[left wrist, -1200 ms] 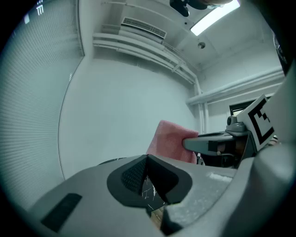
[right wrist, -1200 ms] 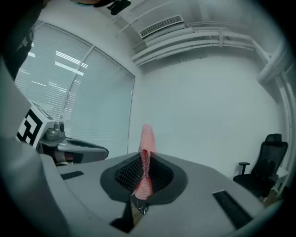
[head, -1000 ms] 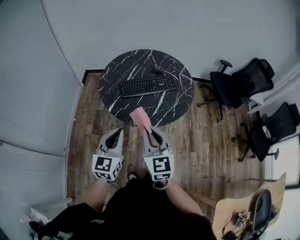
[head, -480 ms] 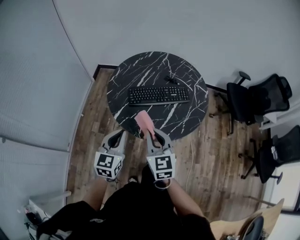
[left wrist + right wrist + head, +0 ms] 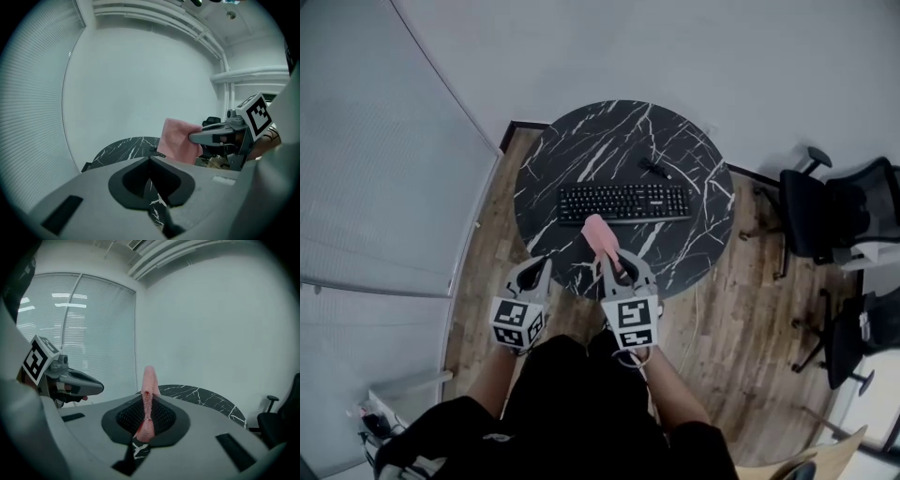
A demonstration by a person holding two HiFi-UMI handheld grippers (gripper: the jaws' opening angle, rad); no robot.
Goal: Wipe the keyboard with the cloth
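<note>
Right gripper: jaws closed on the pink cloth, which stands upright over the near part of the round marble desk, short of the keyboard. The cloth's lower edge is hidden between the jaws. Left gripper: jaws together, empty. A small dark object beyond the keyboard cannot be identified.

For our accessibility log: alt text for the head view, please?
Seen from above, the right claw holds a pink cloth short of a black keyboard on a round marble-patterned table. The left claw beside it is empty.
</note>
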